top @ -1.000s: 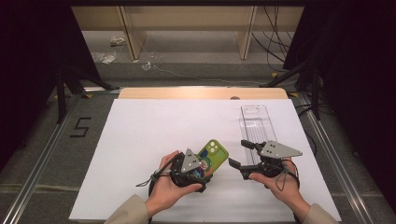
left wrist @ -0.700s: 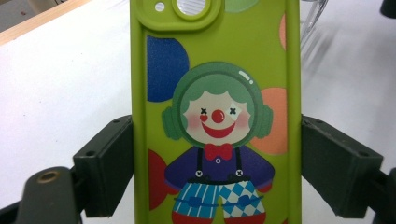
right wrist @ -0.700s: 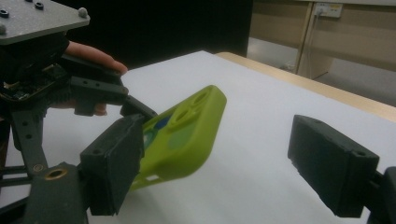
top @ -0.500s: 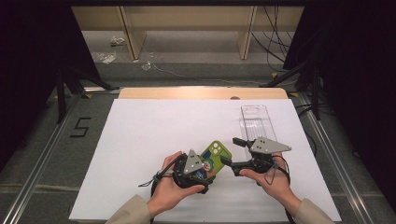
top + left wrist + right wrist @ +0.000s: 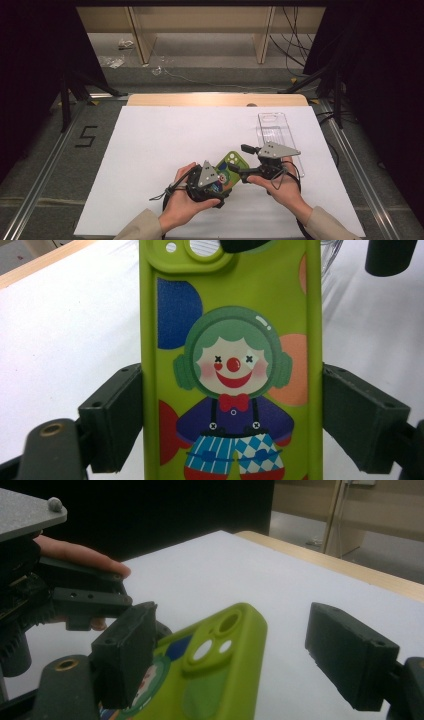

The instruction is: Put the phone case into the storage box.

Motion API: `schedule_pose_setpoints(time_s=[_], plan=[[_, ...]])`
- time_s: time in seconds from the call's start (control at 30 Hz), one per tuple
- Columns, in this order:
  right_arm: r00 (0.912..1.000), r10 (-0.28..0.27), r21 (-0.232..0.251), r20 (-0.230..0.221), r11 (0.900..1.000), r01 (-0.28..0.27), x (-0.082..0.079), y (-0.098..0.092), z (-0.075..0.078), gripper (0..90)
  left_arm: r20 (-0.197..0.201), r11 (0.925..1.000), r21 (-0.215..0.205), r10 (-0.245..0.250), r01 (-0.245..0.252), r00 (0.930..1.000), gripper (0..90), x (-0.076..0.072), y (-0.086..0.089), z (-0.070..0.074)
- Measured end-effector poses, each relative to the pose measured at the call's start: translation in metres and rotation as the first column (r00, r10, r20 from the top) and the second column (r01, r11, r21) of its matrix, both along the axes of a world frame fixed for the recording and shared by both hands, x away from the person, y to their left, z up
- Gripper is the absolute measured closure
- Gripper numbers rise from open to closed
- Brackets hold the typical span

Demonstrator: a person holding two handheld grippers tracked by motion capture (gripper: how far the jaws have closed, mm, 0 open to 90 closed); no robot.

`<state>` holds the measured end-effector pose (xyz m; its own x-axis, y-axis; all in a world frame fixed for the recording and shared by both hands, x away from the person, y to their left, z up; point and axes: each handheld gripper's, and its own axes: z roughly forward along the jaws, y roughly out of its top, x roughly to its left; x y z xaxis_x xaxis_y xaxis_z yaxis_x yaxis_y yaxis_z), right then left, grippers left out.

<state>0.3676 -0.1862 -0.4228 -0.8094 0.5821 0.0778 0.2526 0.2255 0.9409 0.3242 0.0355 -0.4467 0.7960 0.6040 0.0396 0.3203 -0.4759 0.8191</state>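
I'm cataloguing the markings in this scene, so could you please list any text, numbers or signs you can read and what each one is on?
"5": a dark numeral on the grey floor left of the table.
The green phone case bears a clown drawing, no words.
Nothing else is readable.

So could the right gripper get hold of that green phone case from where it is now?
Probably yes. The right gripper has its jaws open around the top end of the green phone case, nothing lying between them, while the left gripper clamps the case's sides and holds it steady.
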Motion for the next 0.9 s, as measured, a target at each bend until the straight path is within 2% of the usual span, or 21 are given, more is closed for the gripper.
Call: schedule_pose_setpoints(time_s=[0.3,0.6,0.9], plan=[[0.9999,0.003,0.004,-0.017,1.000,-0.003,0.007,0.010,0.000,24.6,0.006,1.0000,-0.007,0.005,-0.005,1.0000,16.2,0.000,0.000,0.000],[0.9983,0.004,0.017,-0.059,1.000,-0.003,0.010,0.013,-0.003,32.3,0.006,0.9999,-0.007,0.010,-0.010,0.9999,16.3,0.001,0.001,0.000],[0.9967,0.004,0.027,-0.081,1.000,-0.001,0.013,0.015,-0.004,39.2,0.009,0.9999,-0.008,0.013,-0.013,0.9999,16.3,0.000,0.001,0.000]])
